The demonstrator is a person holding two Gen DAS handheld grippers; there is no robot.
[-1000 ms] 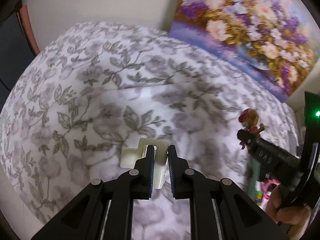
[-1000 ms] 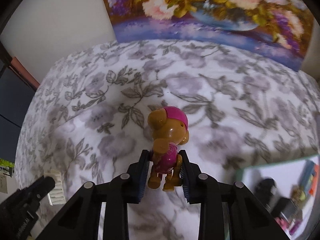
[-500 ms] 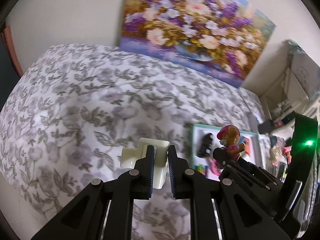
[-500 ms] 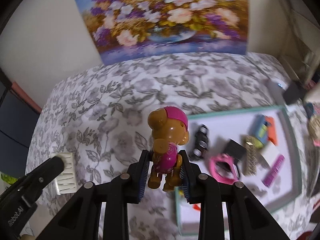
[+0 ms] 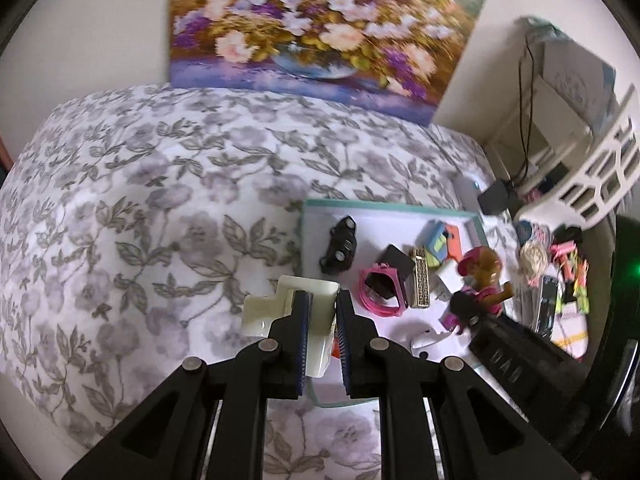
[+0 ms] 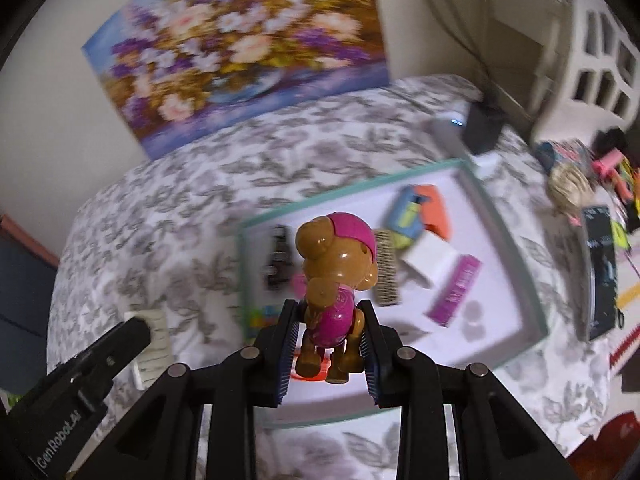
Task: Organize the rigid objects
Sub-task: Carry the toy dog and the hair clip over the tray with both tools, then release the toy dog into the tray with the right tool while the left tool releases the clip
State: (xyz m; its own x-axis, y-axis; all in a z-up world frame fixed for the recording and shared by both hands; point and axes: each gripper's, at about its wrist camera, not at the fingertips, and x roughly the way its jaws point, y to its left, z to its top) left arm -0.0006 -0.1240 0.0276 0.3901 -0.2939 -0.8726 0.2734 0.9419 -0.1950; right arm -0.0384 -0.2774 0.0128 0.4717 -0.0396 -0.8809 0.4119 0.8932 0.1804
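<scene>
Left wrist view, read from left to right: we see the flowered bedspread (image 5: 132, 216) filling the left half, then the left gripper (image 5: 322, 320) at lower centre, its jaws nearly shut on a cream plastic piece (image 5: 276, 306) whose long axis runs across the fingers. Its tips sit at the lower-left edge of the teal-rimmed tray (image 5: 304, 236), which extends to the upper right. Right wrist view: the right gripper (image 6: 326, 344), jaws partly closed, clamps a brown pup figure with a pink cap (image 6: 336, 264) by its body, upright, head away from us. We judge this hand better placed, since the tray's white floor already lies directly beyond its fingers.
</scene>
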